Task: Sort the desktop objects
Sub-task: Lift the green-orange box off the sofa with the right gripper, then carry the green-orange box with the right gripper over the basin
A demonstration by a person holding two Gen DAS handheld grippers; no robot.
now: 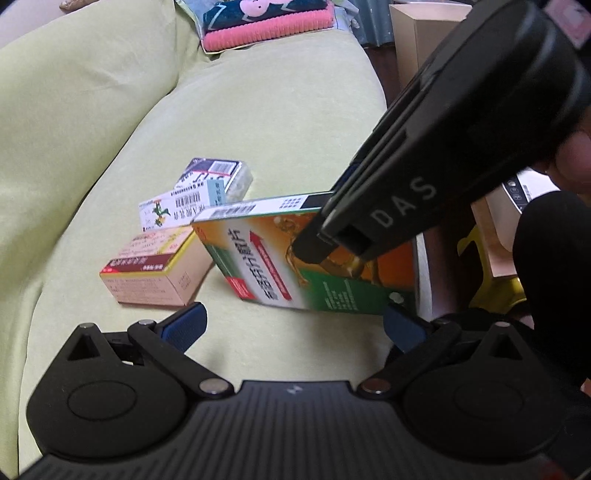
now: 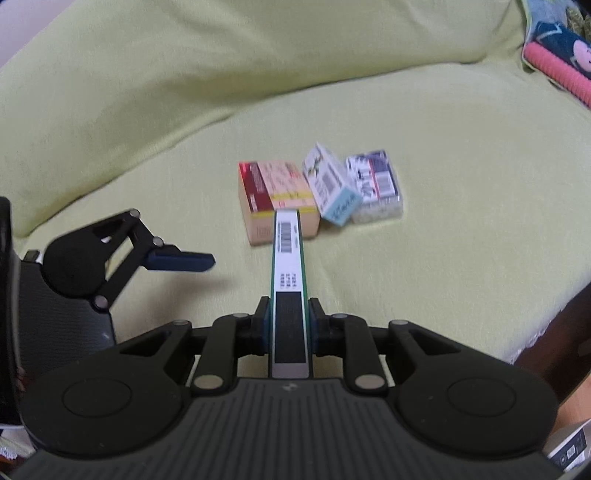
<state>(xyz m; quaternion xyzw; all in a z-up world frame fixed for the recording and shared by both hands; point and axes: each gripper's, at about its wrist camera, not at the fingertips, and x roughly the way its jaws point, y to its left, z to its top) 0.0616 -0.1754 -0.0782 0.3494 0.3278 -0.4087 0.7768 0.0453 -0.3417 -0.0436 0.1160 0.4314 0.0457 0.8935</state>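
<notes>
My right gripper (image 2: 289,314) is shut on a flat green and orange medicine box (image 1: 295,254), held edge-up above the green sofa cushion (image 1: 258,110); its white barcoded edge (image 2: 287,258) runs away from the fingers. In the left wrist view the right gripper (image 1: 332,247) clamps that box from the upper right. Behind it lie a pink and red box (image 1: 155,269), a white box with a green figure (image 1: 173,210) and a blue and white pack (image 1: 218,177). My left gripper (image 1: 295,325) is open and empty, just short of the held box; it also shows in the right wrist view (image 2: 181,260).
A pink and dark patterned cushion (image 1: 266,18) lies at the sofa's far end. Cardboard boxes (image 1: 417,37) stand beyond the sofa's right edge. A yellow object (image 1: 495,288) sits on the floor at the right, by the person's dark leg (image 1: 554,277).
</notes>
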